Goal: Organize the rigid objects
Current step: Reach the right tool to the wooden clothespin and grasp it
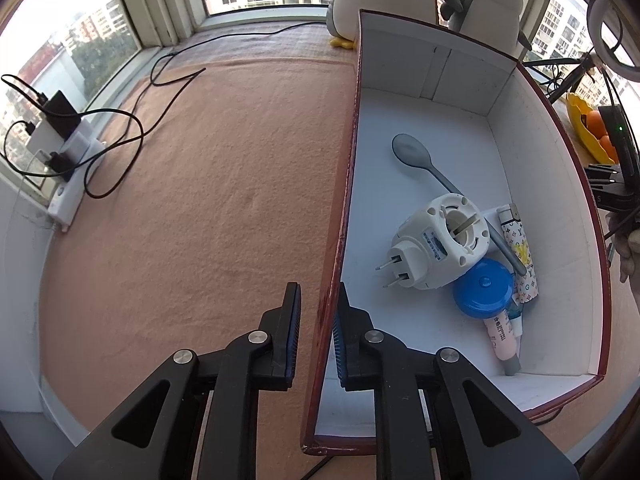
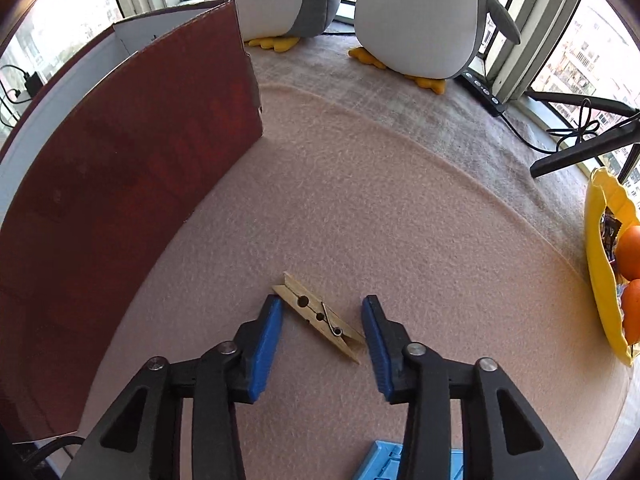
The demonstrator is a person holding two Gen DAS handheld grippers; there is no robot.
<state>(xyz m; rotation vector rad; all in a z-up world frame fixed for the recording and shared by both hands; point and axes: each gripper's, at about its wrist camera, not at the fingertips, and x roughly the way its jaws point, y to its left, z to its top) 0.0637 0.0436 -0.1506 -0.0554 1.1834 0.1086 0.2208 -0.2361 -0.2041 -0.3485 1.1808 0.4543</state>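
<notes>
A red cardboard box with a white inside [image 1: 440, 92] stands on the pink cloth; its outer wall shows in the right wrist view [image 2: 132, 184]. Inside lie a grey spoon [image 1: 416, 152], a white plug-in device [image 1: 444, 244], a blue round lid [image 1: 484, 288], a patterned tube [image 1: 520, 256] and a pink tube [image 1: 502, 336]. My left gripper [image 1: 320, 312] straddles the box's left wall, its fingers close to the wall on either side. A wooden clothespin [image 2: 320, 316] lies flat on the cloth between the fingers of my open right gripper [image 2: 322, 316].
Two plush penguins [image 2: 420, 12] stand at the back by the window. A yellow bowl with oranges [image 2: 604, 272] is at the right. A power strip with cables [image 1: 68, 160] lies at the left. A blue object [image 2: 384, 464] sits under the right gripper.
</notes>
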